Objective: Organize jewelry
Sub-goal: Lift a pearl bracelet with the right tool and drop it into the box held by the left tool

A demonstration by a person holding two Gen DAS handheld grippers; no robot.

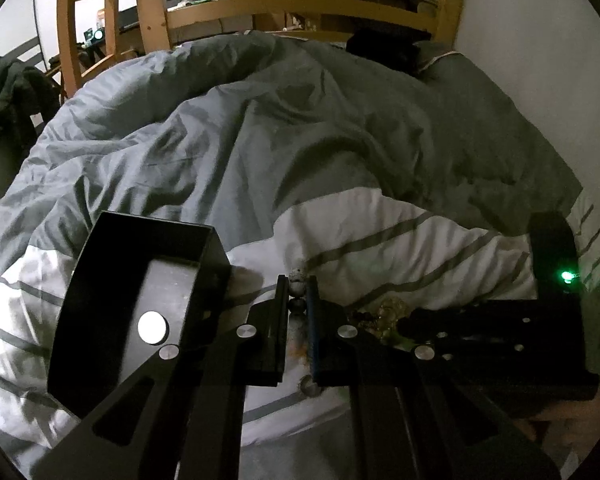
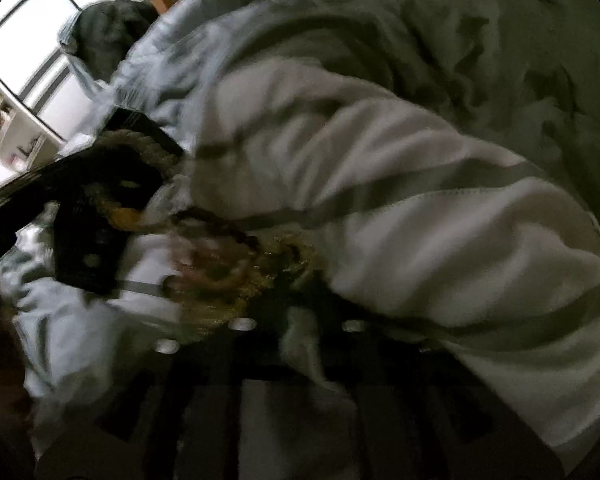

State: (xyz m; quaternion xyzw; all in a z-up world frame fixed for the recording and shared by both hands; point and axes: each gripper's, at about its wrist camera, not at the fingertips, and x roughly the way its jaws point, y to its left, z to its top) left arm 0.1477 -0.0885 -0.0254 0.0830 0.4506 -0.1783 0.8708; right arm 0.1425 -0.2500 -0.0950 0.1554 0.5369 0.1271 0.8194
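Observation:
My left gripper (image 1: pixel 297 280) is shut on a strand of grey beads (image 1: pixel 298 290), held a little above the bed. To its left an open black box (image 1: pixel 100 280) stands on the duvet with a white round disc (image 1: pixel 153 327) on its floor. A tangled heap of gold jewelry (image 1: pixel 384 316) lies just right of the left fingers. The black body of the right gripper (image 1: pixel 500 340) reaches in beside that heap. The right wrist view is blurred. There my right gripper (image 2: pixel 300 316) stands open over white fabric, with the gold heap (image 2: pixel 228 280) just left of its fingers.
A rumpled grey duvet (image 1: pixel 300 120) with a white striped part (image 1: pixel 380 232) covers the bed. A wooden frame (image 1: pixel 300 4) runs along the far side. A dark jacket (image 1: pixel 8 88) hangs at the far left. A pale wall (image 1: pixel 540 40) borders the right side.

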